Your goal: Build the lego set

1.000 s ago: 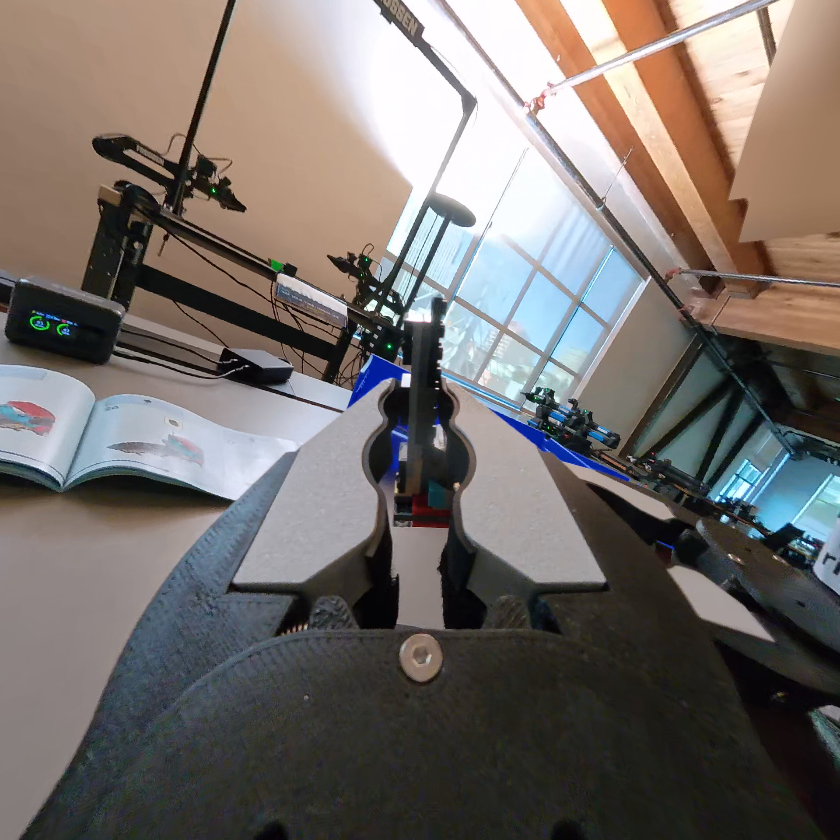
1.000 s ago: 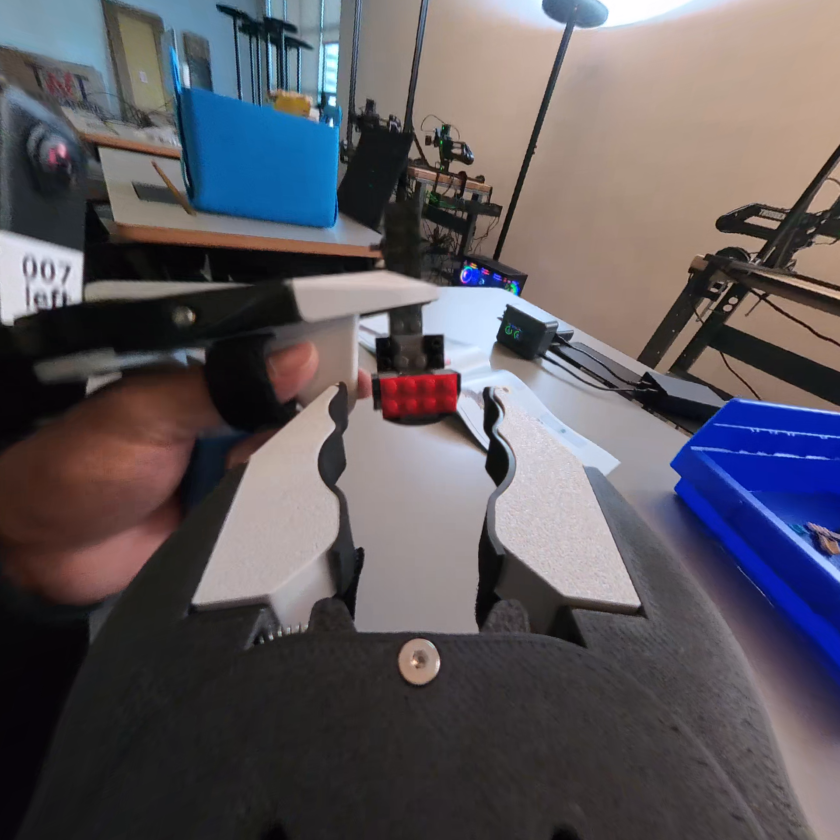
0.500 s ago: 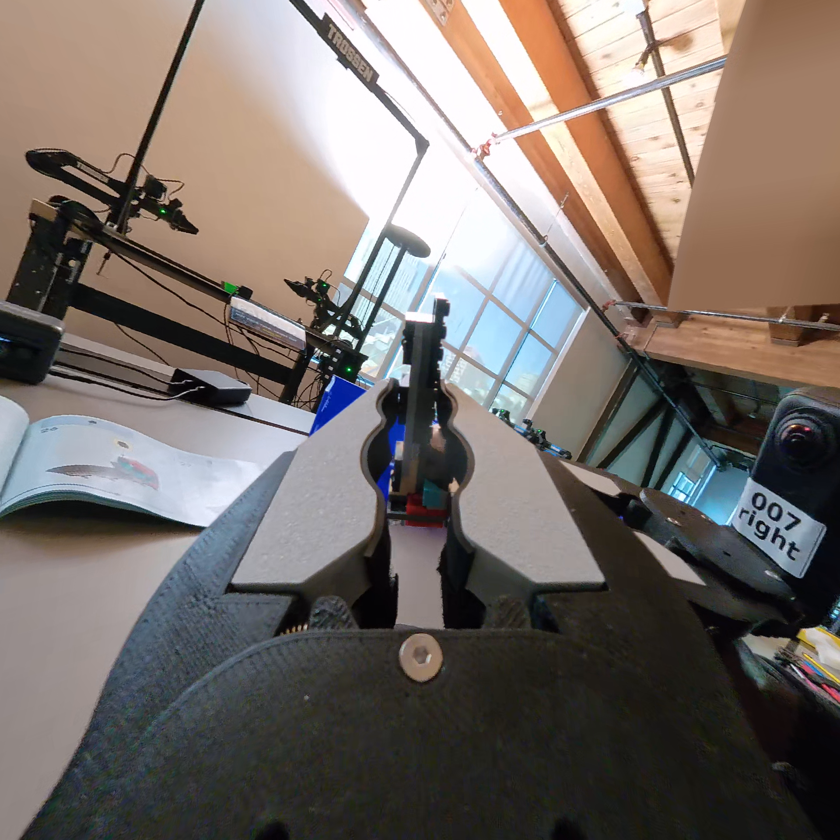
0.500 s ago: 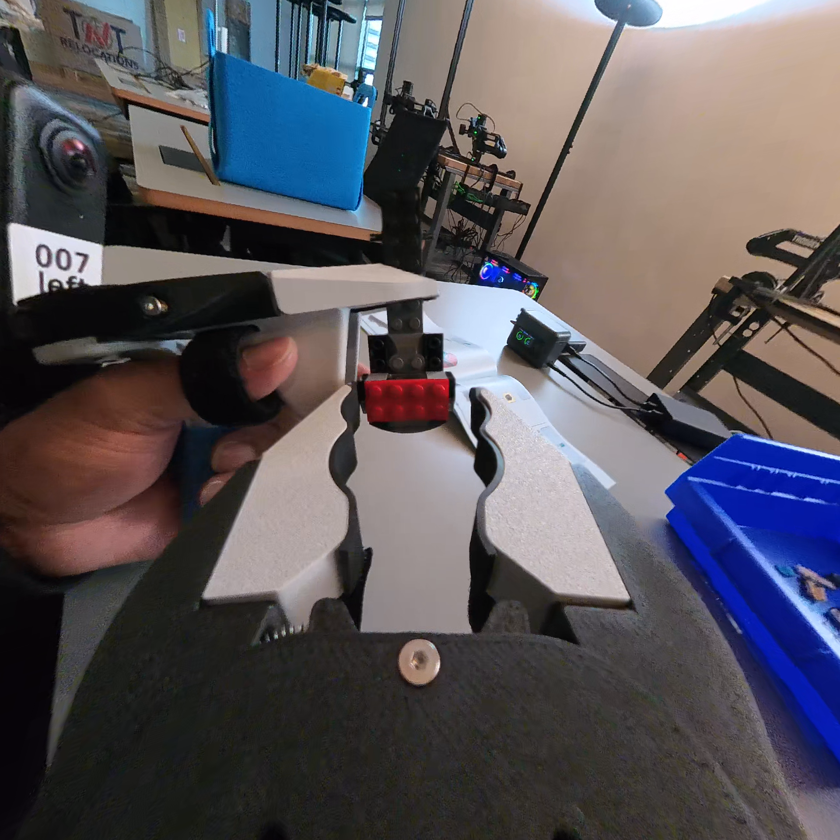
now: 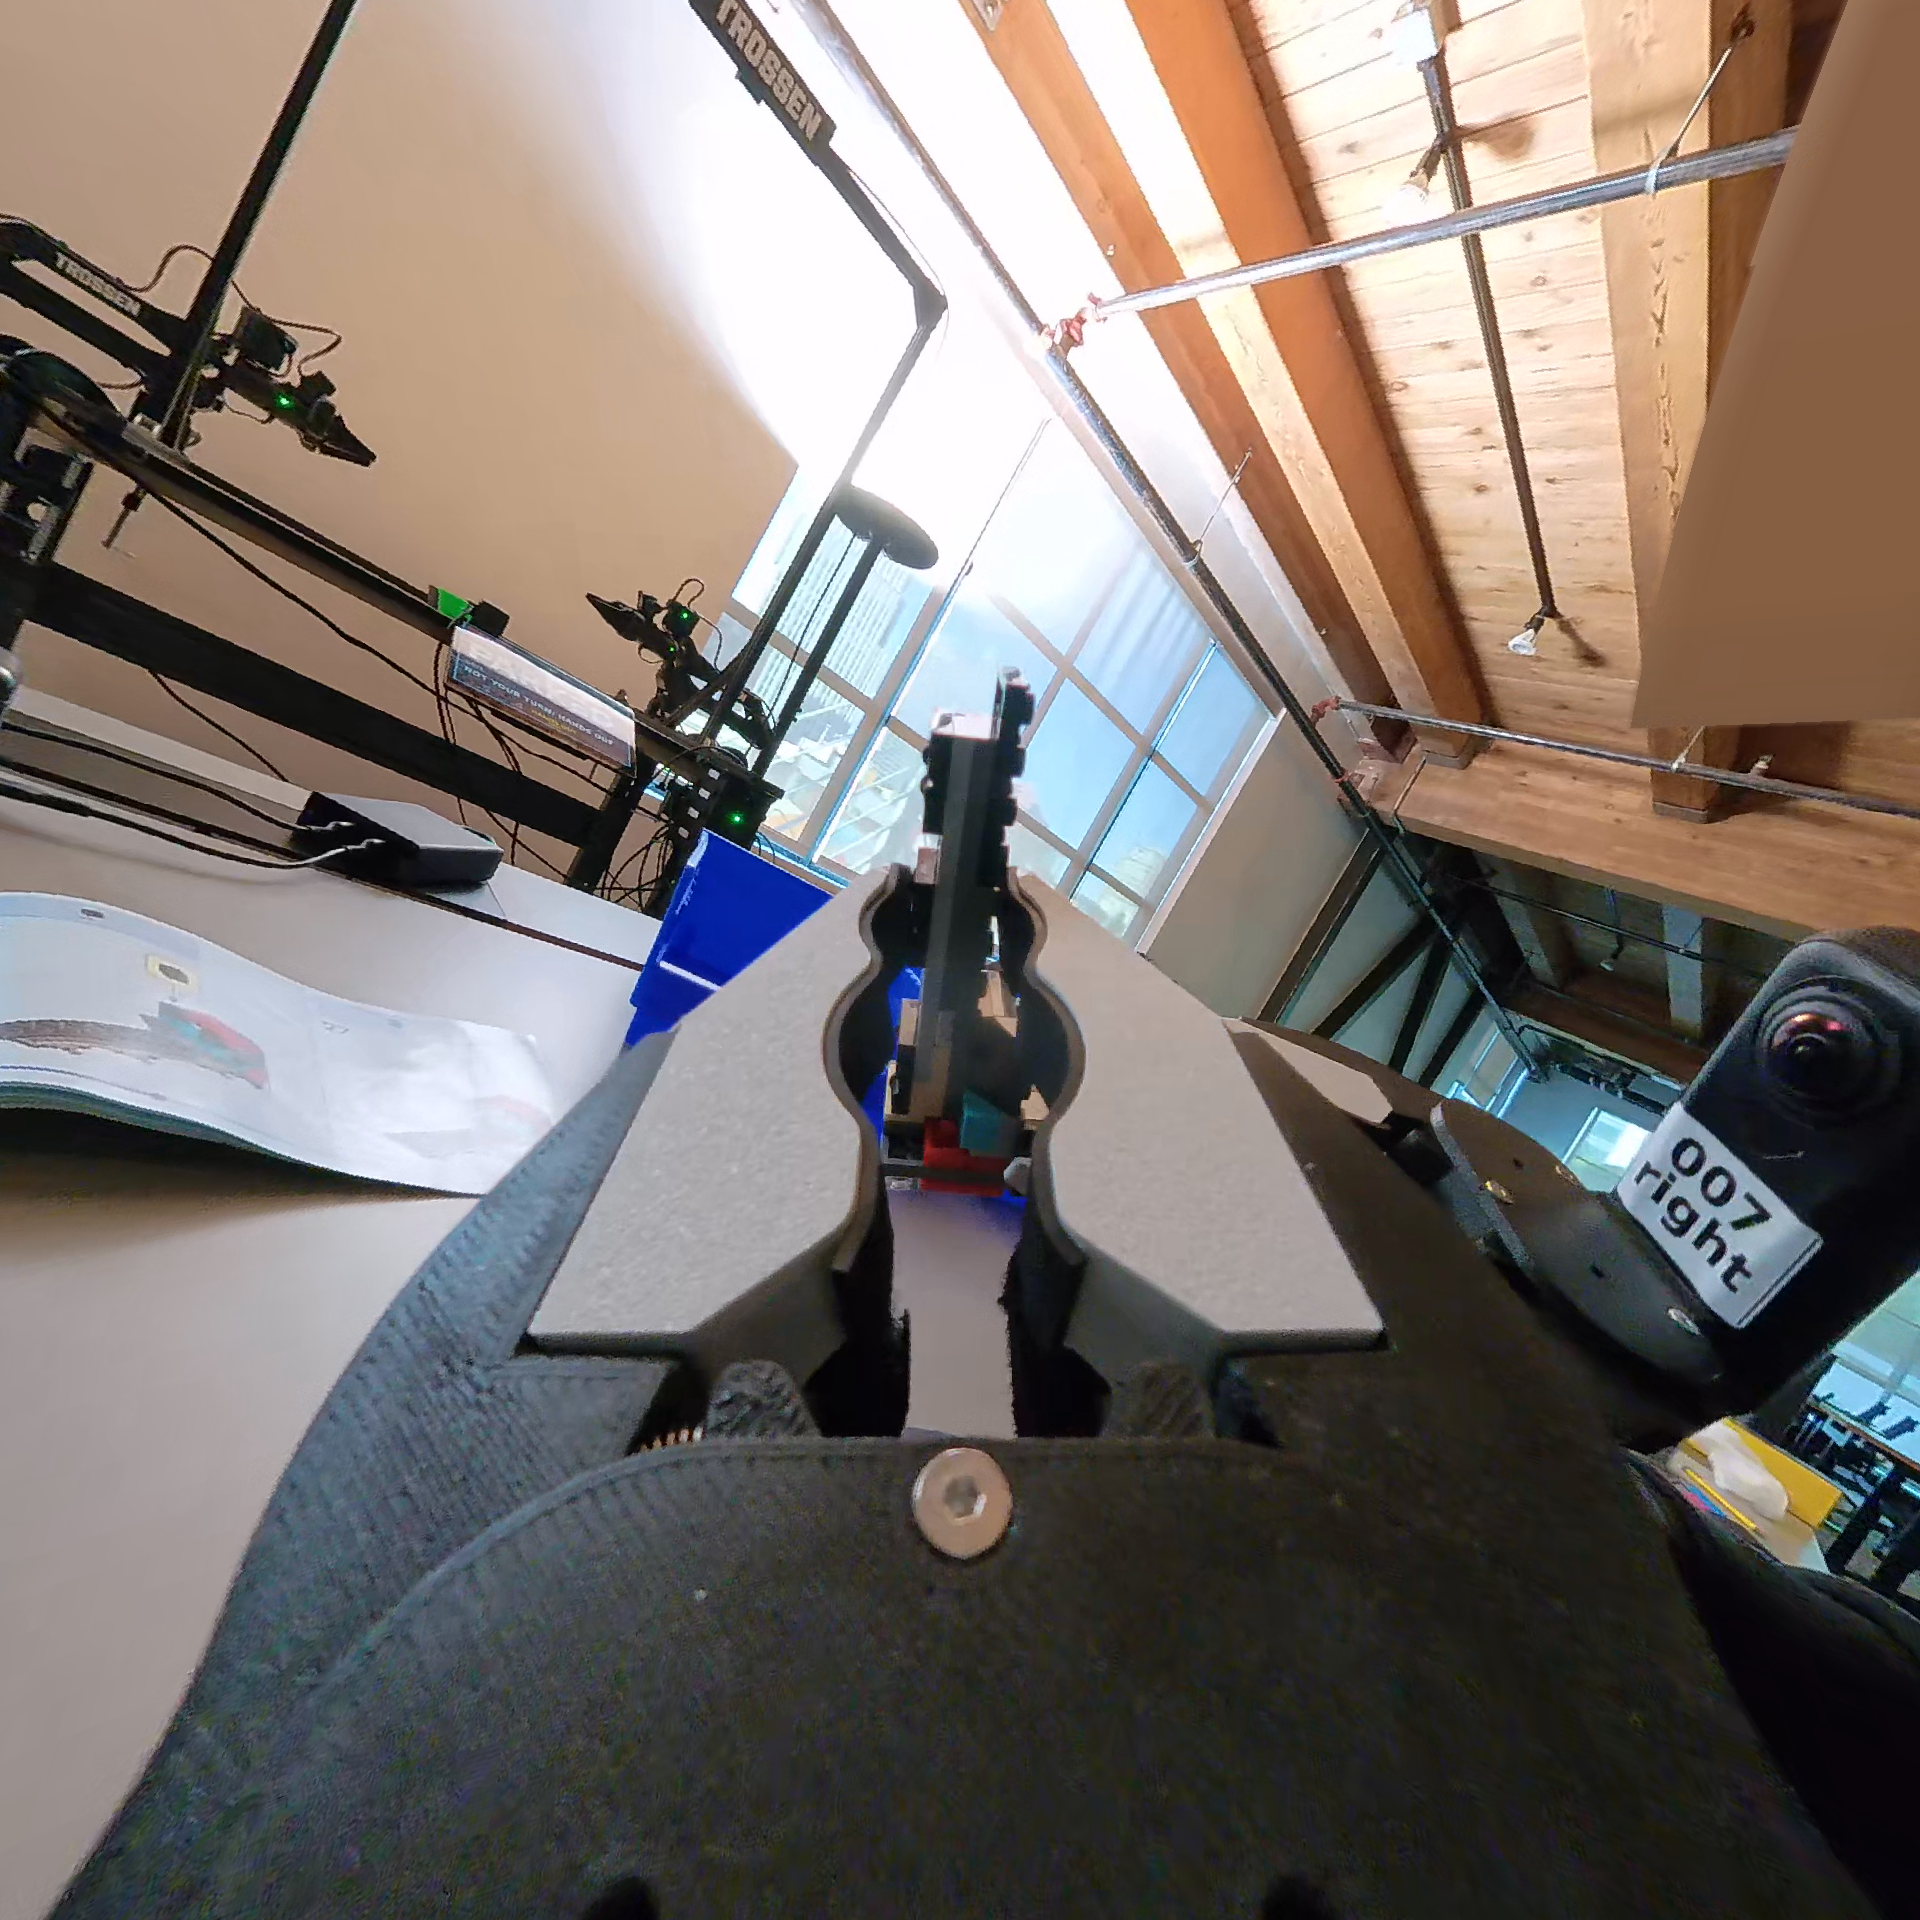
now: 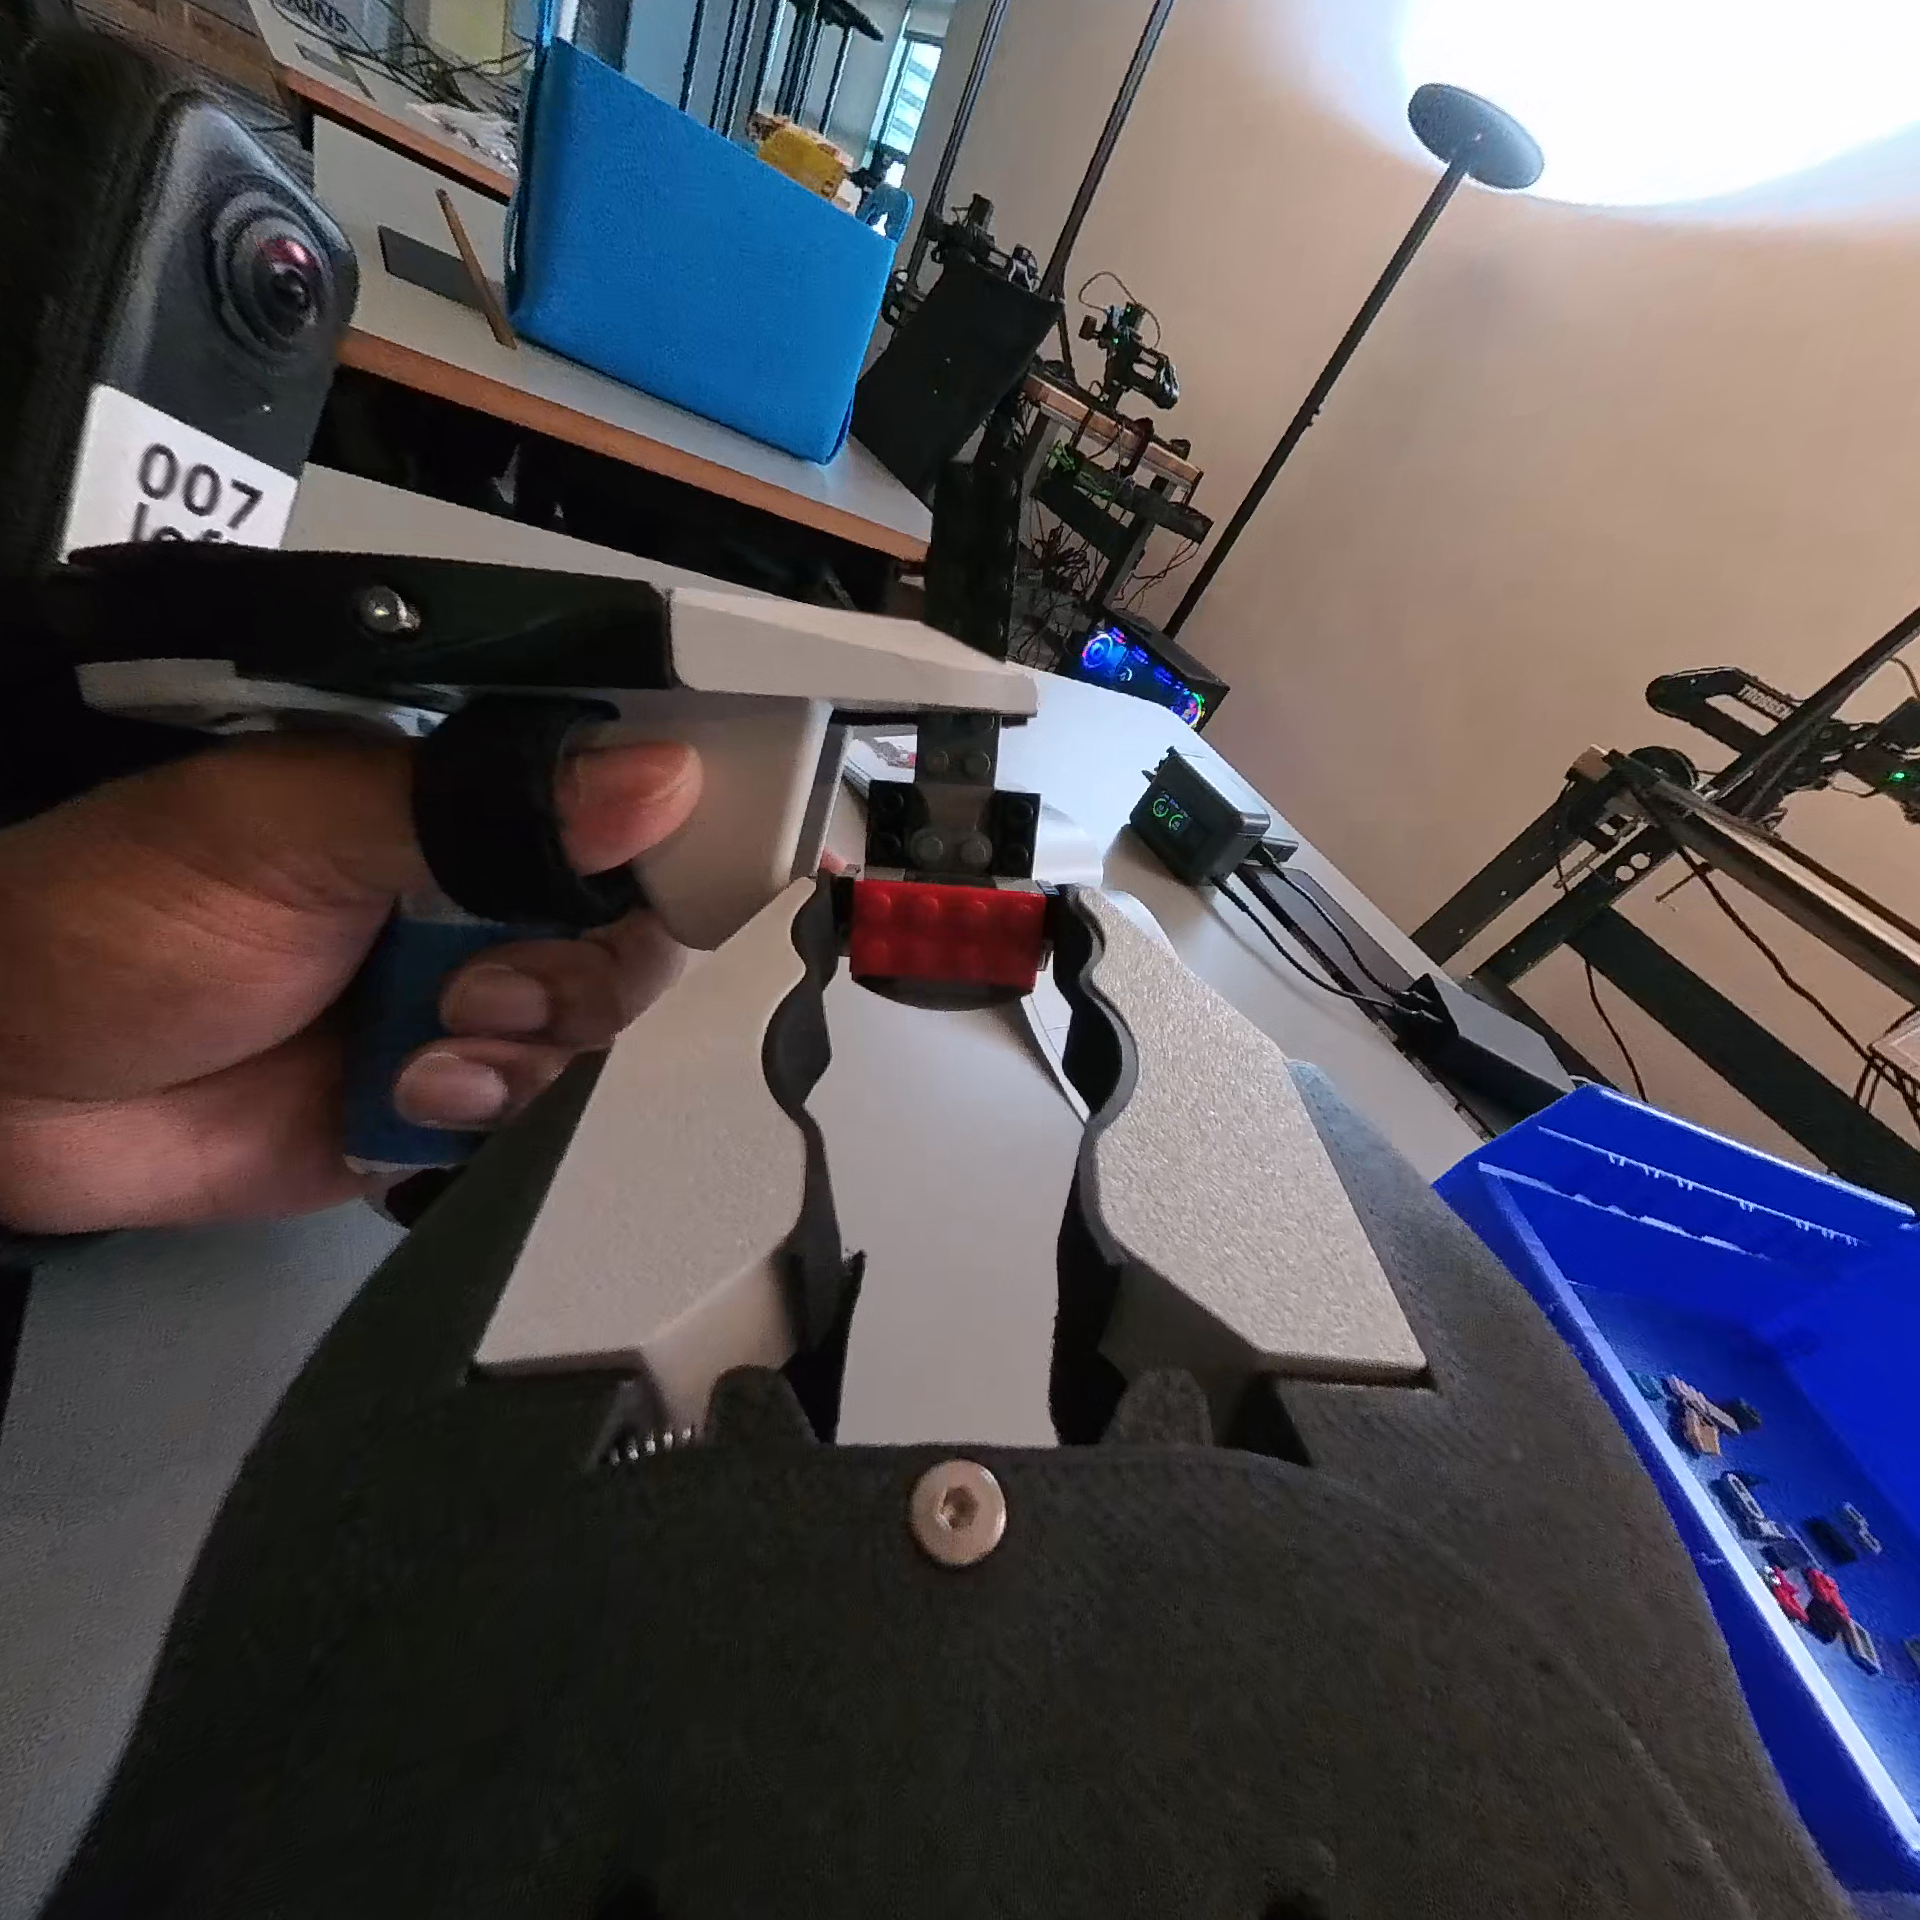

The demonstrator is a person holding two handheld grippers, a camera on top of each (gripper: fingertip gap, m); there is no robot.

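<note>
Jaws: your left gripper (image 5: 956,935) pinches the half-built lego assembly (image 6: 951,883); right gripper (image 6: 945,935) closing round its red brick (image 6: 948,938), contact unclear. Loose pcs remain in blue bin (image 6: 1558,1278) beside assembly.

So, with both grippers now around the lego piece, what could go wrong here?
The right gripper meets only the red brick at its tips, so it could slip off.

Pulling or twisting may split the lego assembly, which the left gripper holds by its thin dark part.

A dropped brick could miss the blue bin.
</note>
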